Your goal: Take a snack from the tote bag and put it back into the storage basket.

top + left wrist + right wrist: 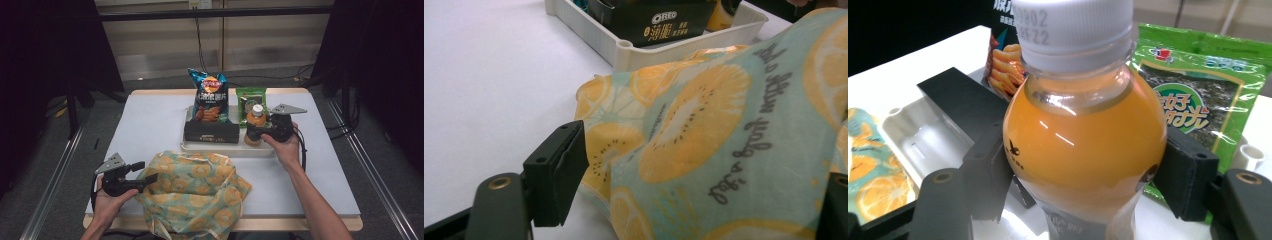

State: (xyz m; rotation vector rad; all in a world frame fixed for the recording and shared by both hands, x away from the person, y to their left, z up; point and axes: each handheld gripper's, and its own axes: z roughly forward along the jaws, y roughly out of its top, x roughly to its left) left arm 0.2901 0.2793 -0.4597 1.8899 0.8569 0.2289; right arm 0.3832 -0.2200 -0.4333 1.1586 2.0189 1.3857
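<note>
- Nearest the high camera, at 6 o'clock on the white surface [150, 125], lies a soft cloth bag printed with orange and kiwi slices on pale green [195, 192], crumpled and limp; it will likely fold and sag wherever it is lifted, so a hem or handle looks like the best hold.
- Left tongs [146, 172] rest at 8 o'clock against the bag's edge, jaws apart with cloth between them, though I cannot tell whether they pinch it.
- At 12 o'clock, a cream plastic tray [215, 147] holds a black biscuit box [211, 132] and a blue crisp bag [209, 95].
- Right tongs [256, 131] at 1 o'clock are clamped on a small clear bottle of orange drink with a white cap [1083, 130], standing upright in the tray's right end. It looks moderately heavy, smooth and rounded, so likely slippery; the jaws sit on its widest belly.
- Behind it stands a green seaweed packet [1208, 100].
</note>
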